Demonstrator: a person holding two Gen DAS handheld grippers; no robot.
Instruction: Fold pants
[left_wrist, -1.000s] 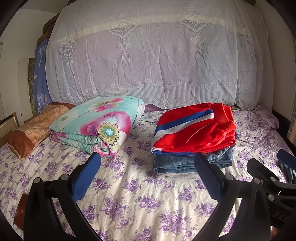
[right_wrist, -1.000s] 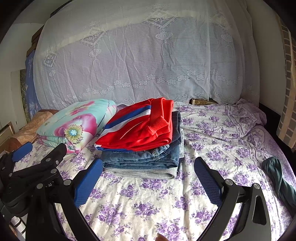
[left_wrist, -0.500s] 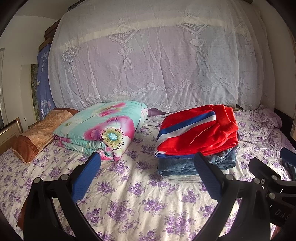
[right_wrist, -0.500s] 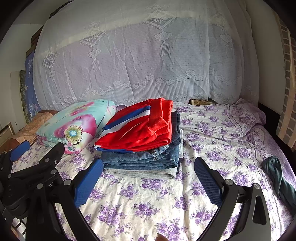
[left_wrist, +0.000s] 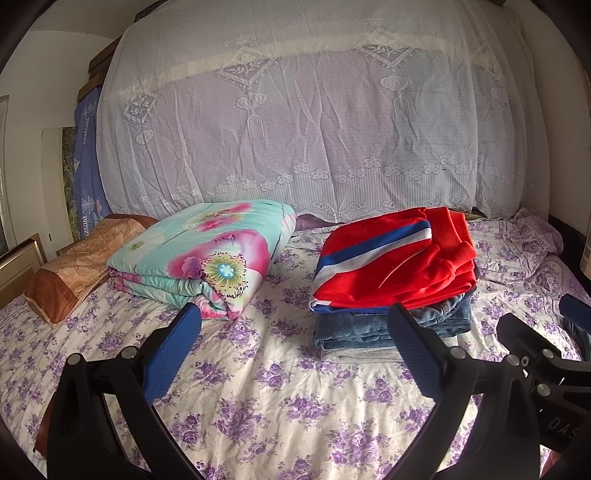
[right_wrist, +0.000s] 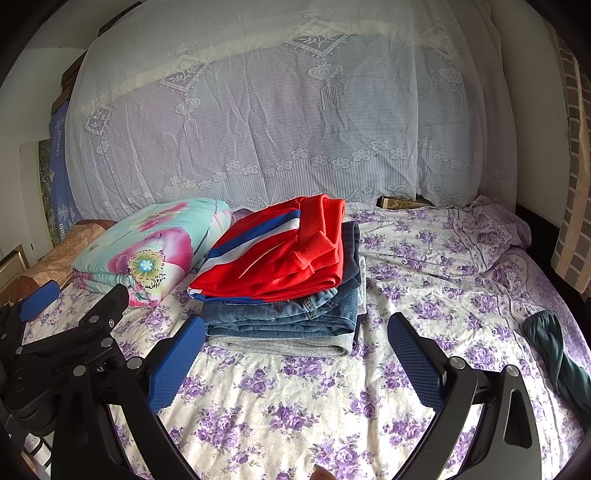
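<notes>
Bed: three folded pants, one quilt.

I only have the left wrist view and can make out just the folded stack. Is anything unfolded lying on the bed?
Observer: Yes. The right wrist view shows a dark green garment lying crumpled on the bedsheet, near the bed's right edge.
Operator: Is the right gripper free to take it?
Observer: The right gripper has its jaws wide open and holds nothing. It is over bare sheet, with the garment off to its right.
</notes>
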